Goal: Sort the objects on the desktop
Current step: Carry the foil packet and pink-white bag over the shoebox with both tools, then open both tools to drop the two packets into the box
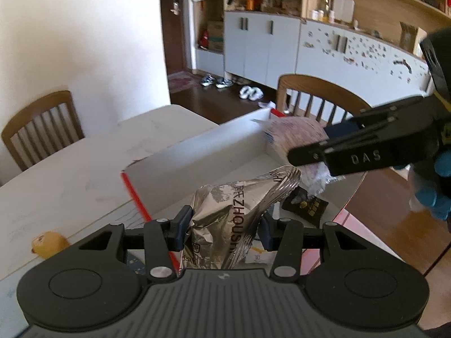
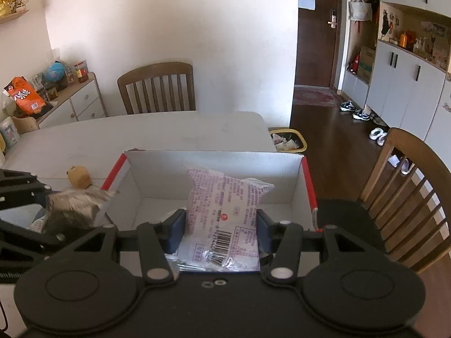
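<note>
The left gripper clamps a crumpled silver foil packet above the open box's near left corner. The right gripper grips a pink-printed packet over the box. Only the left wrist view shows a black sachet beneath; only the right shows a bin beyond the table.

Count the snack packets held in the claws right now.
2. A silver foil packet is clamped in the left claw; a pink-printed white packet is clamped in the right claw, over the open box. Others may be hidden.
</note>
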Available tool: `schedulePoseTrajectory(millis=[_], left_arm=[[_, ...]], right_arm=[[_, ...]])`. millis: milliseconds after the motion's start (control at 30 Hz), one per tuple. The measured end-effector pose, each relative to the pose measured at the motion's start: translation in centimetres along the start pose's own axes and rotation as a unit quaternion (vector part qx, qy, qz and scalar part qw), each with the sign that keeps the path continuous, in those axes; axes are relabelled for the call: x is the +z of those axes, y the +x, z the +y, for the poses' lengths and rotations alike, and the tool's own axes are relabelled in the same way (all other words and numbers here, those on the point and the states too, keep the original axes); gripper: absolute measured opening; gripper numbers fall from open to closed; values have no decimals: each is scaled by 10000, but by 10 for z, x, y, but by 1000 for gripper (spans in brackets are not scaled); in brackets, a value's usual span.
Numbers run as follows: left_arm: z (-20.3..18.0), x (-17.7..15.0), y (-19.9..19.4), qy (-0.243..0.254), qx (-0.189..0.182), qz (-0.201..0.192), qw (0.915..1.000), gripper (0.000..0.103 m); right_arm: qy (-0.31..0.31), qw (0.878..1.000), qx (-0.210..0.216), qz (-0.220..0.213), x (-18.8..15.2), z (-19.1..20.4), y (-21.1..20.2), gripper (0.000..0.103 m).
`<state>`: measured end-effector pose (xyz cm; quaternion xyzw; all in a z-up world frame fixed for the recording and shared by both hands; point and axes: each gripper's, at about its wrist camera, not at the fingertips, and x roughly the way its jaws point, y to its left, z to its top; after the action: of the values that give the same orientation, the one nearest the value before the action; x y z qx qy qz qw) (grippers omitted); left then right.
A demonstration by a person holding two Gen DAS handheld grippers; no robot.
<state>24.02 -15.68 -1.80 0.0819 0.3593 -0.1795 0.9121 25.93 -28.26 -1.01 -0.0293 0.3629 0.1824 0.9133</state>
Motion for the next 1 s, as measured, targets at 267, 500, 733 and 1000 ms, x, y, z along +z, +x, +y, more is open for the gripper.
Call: schedulePoseTrajectory(millis=[267, 500, 733, 1000], left_arm=[[-9, 6, 34, 451, -127, 283, 9985, 48], [-14, 12, 62, 684, -185, 655, 9953, 48], [-16, 10, 82, 705, -329, 1018, 9918, 48], [-19, 8, 87, 727, -465, 1110, 9901, 50]], right_arm=[[-80, 9995, 87, 305, 5, -12, 28, 51], [-149, 9978, -7, 650, 7, -16, 59, 51], [-131, 9947, 35, 1023, 8, -17, 85, 51], [-191, 9905, 14, 1359, 6, -13, 104, 51]])
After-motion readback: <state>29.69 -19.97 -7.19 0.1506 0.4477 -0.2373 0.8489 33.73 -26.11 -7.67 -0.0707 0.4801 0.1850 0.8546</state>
